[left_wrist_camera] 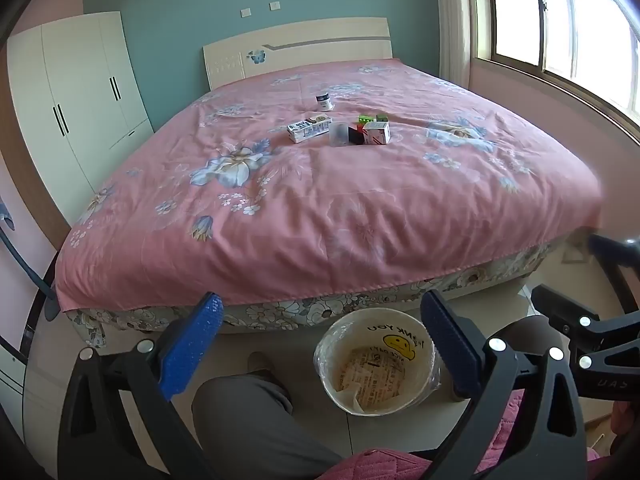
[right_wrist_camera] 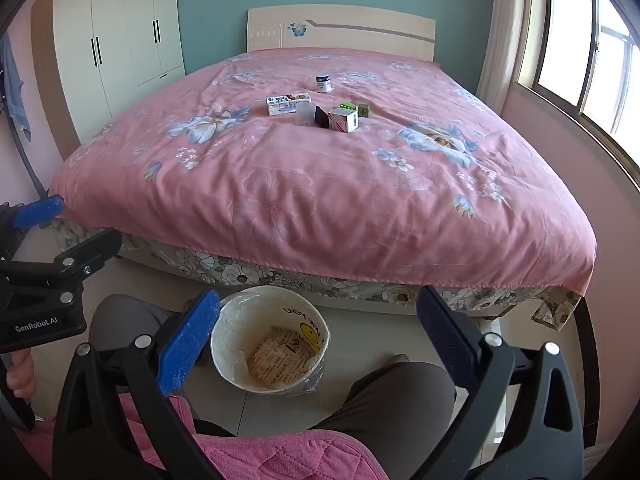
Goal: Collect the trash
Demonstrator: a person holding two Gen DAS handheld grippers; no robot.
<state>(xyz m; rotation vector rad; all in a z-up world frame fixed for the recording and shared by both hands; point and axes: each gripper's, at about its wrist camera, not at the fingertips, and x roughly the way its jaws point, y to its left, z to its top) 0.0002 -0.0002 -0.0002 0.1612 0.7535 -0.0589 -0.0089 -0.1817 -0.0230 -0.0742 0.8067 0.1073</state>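
Both hand-held grippers, left (left_wrist_camera: 320, 344) and right (right_wrist_camera: 318, 338), gape fully open and hold nothing at the bottom of the frame, above a lined bin (left_wrist_camera: 376, 364) on the floor, while the trash (left_wrist_camera: 340, 128) sits mid-bed (left_wrist_camera: 320, 208), upper centre.

I see trash clustered mid-bed: a white carton (left_wrist_camera: 309, 128) lying flat, a small jar (left_wrist_camera: 324, 101) upright behind, a clear cup (left_wrist_camera: 339, 133), a white box (left_wrist_camera: 377, 133), green boxes (left_wrist_camera: 373, 119); lined bin (left_wrist_camera: 376, 364) on floor, upright.
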